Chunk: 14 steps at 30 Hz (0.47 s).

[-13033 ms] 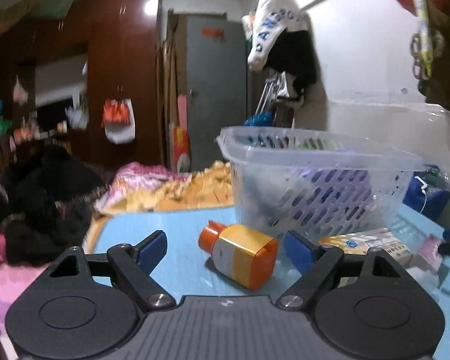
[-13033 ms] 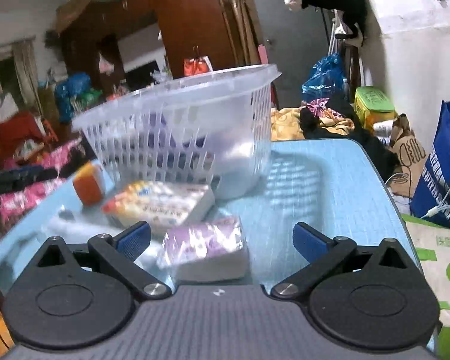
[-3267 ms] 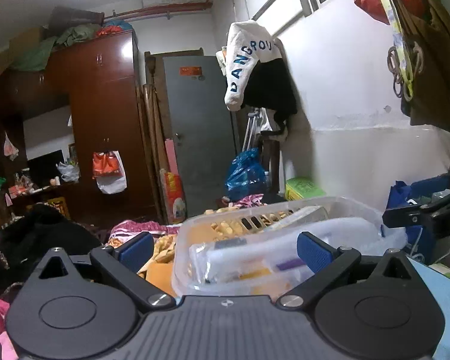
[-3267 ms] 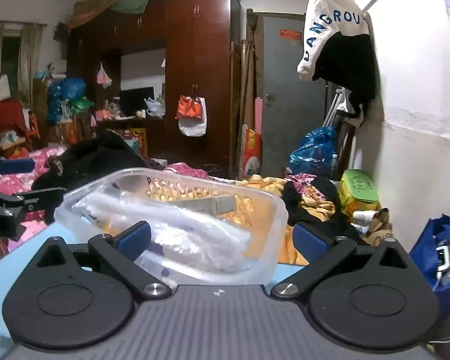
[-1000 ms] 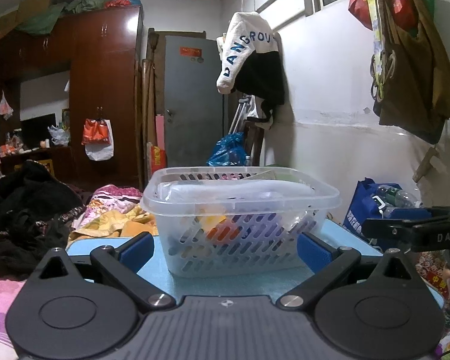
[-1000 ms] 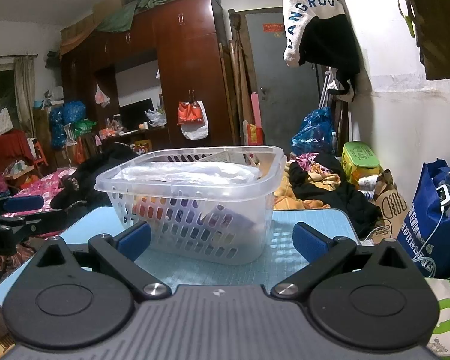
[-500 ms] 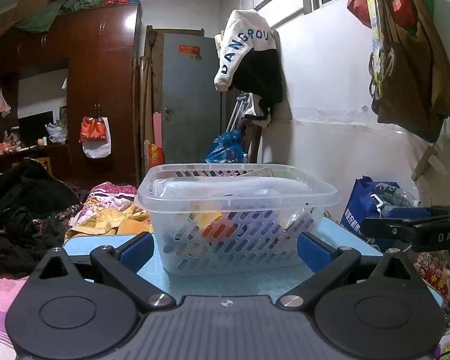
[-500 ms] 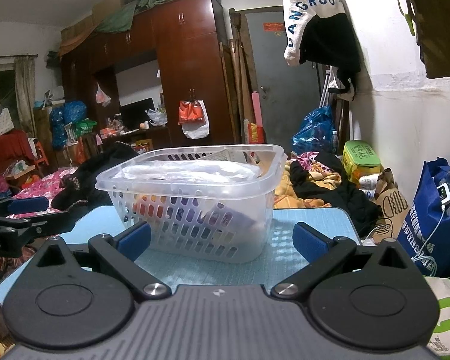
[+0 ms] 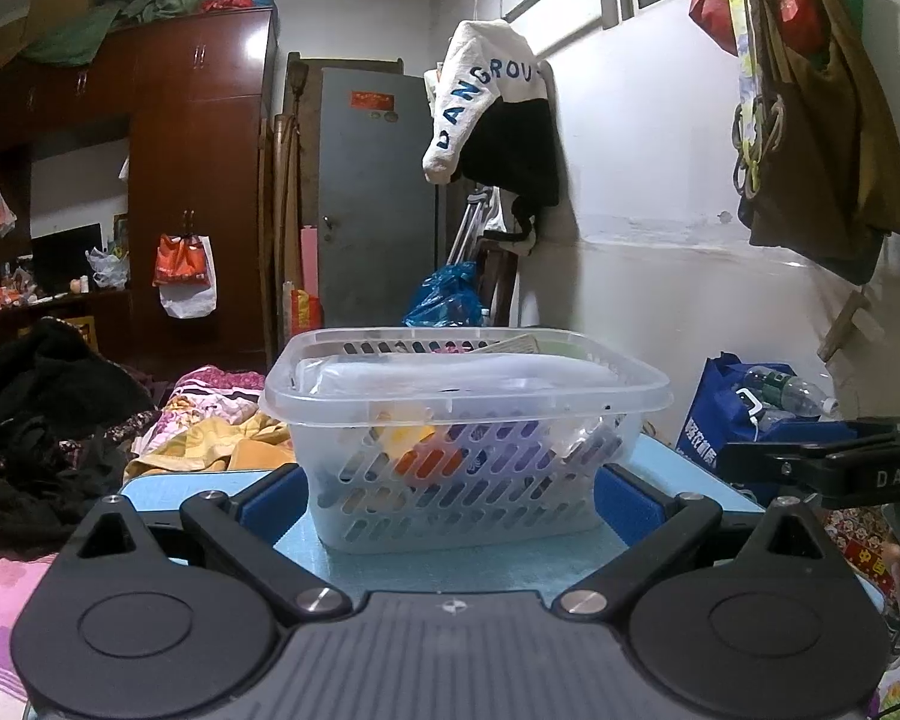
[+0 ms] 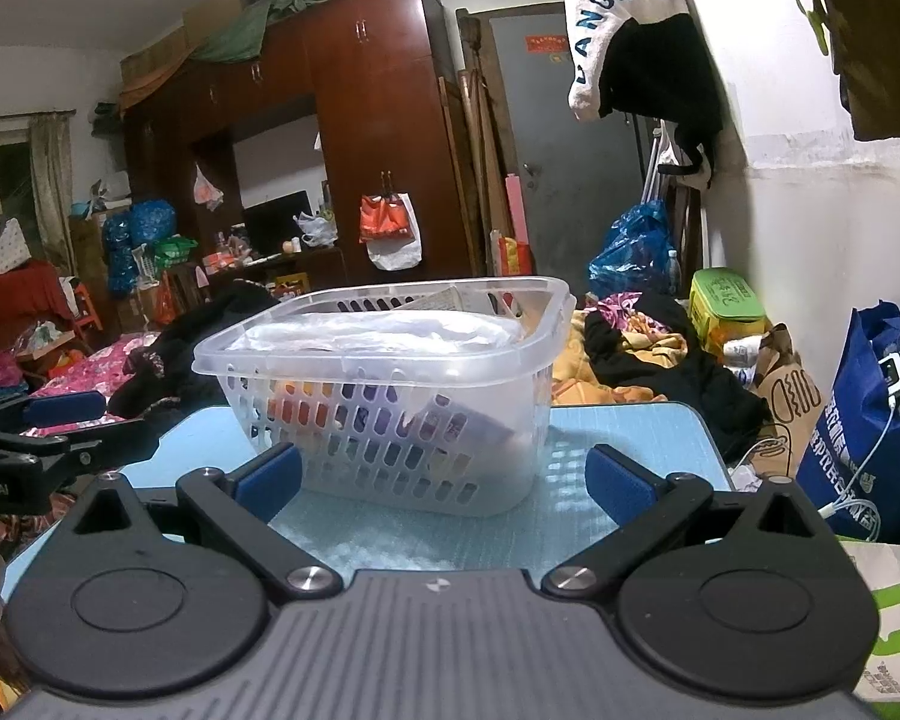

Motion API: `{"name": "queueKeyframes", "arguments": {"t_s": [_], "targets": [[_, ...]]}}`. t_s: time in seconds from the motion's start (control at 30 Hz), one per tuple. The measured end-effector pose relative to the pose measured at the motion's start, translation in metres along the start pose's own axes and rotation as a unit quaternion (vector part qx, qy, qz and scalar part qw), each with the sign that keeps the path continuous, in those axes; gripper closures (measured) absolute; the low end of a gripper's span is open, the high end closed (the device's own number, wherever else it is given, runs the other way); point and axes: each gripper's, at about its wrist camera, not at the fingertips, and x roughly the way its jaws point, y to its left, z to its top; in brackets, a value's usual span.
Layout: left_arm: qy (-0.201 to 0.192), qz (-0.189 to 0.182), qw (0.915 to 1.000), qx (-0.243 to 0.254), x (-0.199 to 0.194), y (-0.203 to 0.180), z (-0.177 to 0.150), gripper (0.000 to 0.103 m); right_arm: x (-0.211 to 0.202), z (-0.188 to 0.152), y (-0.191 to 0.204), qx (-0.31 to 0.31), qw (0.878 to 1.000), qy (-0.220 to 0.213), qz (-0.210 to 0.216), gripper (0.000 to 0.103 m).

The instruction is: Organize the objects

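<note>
A clear slotted plastic basket [image 9: 642, 384] [image 10: 546, 312] stands on the light blue table [image 9: 486, 564] [image 10: 630, 426]. It holds a clear plastic packet on top, an orange-capped bottle [image 9: 420, 462] and purple packs seen through the slots. My left gripper [image 9: 447, 495] is open, its blue pads level with the basket's base and short of it, nothing between them. My right gripper [image 10: 444, 474] is also open and empty, just in front of the basket. Each gripper shows in the other's view: the right gripper [image 9: 822, 468] at the right edge, the left gripper [image 10: 48, 432] at the left edge.
A blue shopping bag [image 9: 744, 414] [image 10: 858, 420] with bottles stands right of the table. Piled clothes [image 9: 42, 420] and bedding lie to the left and behind. A jacket [image 9: 498, 120] hangs on the white wall; a wardrobe [image 10: 354, 138] and grey door [image 9: 378, 192] stand behind.
Over the last second both grippers have barely shifted; the basket sits slightly lower and left in the left view. Earlier, the loose bottle and packs lay on the table; now they are in the basket.
</note>
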Motion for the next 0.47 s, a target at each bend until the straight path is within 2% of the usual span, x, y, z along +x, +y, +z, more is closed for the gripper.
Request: {"name": "queueKeyframes", "arguments": {"t_s": [0.47], "targets": [[-0.006,0.01,0.9999,0.001,0.0002,-0.0011,-0.0017,0.001,0.0014,-0.0025,-0.0014,0.0,1.0,0.002,0.0,0.0]]}}
